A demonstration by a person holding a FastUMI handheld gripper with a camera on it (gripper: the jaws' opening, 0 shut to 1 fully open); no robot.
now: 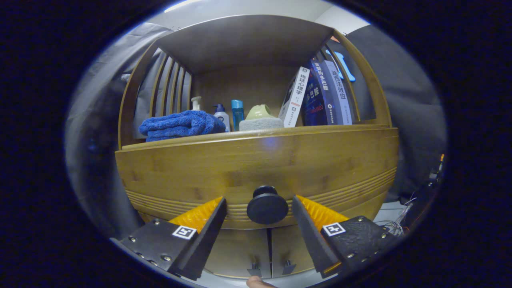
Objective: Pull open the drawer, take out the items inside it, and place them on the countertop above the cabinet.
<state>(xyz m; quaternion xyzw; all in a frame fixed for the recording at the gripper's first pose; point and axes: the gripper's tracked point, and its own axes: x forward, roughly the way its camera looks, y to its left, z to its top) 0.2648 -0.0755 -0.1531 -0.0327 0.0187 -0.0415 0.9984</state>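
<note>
Nearest, the gripper (259, 208) stands wide open, its fingers flanking the round black knob (267, 207) without touching it. That knob sits on the shut wooden drawer (256, 168). Beyond, the countertop (256, 134) holds a blue towel (182, 125), bottles (230, 116), what looks like a sponge (261, 124), and leaning books (318, 96).

The hand-held two-finger gripper (259, 208) points level and straight ahead, its fingers (208, 224) spread wide apart with a clear gap between them, pressing on nothing. Below them shows what looks like a person's fingertip (258, 282), too cropped to be sure.
</note>
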